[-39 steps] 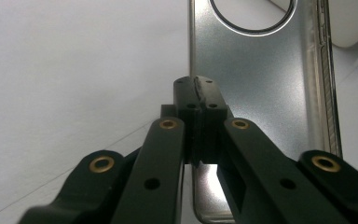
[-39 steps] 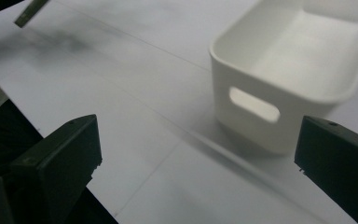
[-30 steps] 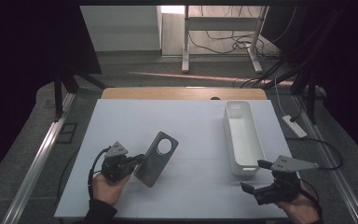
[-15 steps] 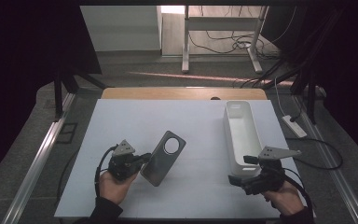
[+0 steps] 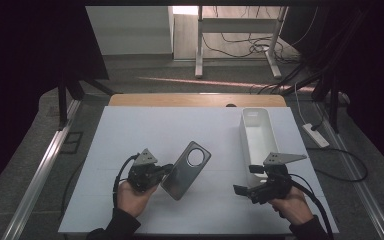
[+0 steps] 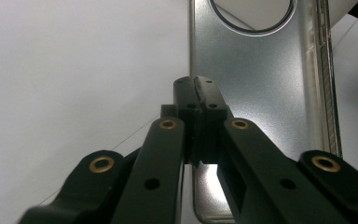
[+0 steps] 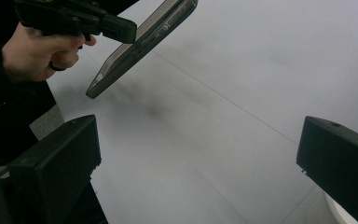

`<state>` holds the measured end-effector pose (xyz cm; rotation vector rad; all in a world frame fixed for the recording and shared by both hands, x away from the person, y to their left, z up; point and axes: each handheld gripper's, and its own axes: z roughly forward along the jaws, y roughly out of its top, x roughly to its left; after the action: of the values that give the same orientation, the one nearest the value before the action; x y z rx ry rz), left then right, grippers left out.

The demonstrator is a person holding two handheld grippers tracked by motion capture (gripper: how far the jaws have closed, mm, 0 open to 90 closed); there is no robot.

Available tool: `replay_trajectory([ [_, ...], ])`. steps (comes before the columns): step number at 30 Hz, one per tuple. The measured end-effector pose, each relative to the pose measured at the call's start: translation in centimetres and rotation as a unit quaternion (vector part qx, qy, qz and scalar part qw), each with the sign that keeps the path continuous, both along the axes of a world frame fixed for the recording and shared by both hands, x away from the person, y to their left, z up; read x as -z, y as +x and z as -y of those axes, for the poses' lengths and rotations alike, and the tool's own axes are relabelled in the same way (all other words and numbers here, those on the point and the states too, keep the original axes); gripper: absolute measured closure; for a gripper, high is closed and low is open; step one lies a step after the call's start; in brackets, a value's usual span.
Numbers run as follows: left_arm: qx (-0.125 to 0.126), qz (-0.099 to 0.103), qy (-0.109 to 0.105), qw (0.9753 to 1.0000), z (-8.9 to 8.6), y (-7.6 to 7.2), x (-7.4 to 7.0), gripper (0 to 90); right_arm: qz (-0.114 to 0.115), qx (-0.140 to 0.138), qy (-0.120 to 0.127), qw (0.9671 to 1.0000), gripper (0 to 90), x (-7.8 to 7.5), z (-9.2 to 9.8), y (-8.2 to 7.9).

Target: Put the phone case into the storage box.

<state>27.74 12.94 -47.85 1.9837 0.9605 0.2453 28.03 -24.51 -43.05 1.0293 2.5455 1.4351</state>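
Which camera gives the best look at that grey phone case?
The high view: the whole phone case shows, round cutout included, pinched by the left gripper. The left gripper view shows its surface up close but cropped; the right gripper view shows it edge-on, lifted.

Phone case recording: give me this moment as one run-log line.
left gripper: shut on phone case, lifted off table | right gripper: open, empty | white bin: empty

Phone case [image 6: 261, 88] cut off at top edge, lower part hidden behind left gripper [image 6: 198, 100].
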Motion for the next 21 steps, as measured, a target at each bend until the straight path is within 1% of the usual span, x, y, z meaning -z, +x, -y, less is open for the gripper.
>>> replay_trajectory([
  [6, 0.007, 0.001, 0.000, 1.0000, 1.1, 0.2, 0.1, 88.9, -0.009, -0.005, 0.001, 0.9999, 0.0, 0.2, -0.9, 0.4],
  [13, 0.008, 0.007, -0.007, 0.9999, 1.7, 0.4, -0.4, 88.9, -0.004, -0.015, -0.011, 0.9998, 0.0, -0.2, -2.5, 1.0],
  [14, 0.010, 0.009, -0.008, 0.9999, 1.8, 0.5, -0.5, 88.9, -0.006, -0.018, -0.009, 0.9998, 0.0, -0.3, -2.8, 1.1],
  [15, 0.010, 0.010, -0.007, 0.9999, 1.9, 0.5, -0.6, 88.9, -0.004, -0.020, -0.004, 0.9998, 0.0, -0.3, -3.2, 1.2],
  [16, 0.011, 0.012, -0.008, 0.9998, 1.9, 0.5, -0.7, 88.9, -0.016, -0.022, 0.011, 0.9996, 0.0, -0.2, -3.5, 1.4],
  [17, 0.011, 0.013, -0.008, 0.9998, 2.0, 0.5, -0.8, 88.9, -0.028, -0.026, 0.019, 0.9991, 0.0, 0.0, -3.8, 1.5],
  [18, 0.011, 0.013, -0.008, 0.9998, 2.0, 0.5, -0.8, 88.9, -0.028, -0.026, 0.019, 0.9991, 0.0, 0.0, -3.8, 1.5],
  [20, 0.011, 0.017, -0.006, 0.9998, 2.2, 0.5, -1.0, 88.9, -0.028, -0.028, 0.001, 0.9992, 0.0, 0.4, -4.4, 1.7],
  [21, 0.012, 0.018, -0.005, 0.9997, 2.4, 0.6, -1.0, 88.9, -0.032, -0.029, 0.005, 0.9991, 0.0, 0.6, -4.5, 1.8],
])
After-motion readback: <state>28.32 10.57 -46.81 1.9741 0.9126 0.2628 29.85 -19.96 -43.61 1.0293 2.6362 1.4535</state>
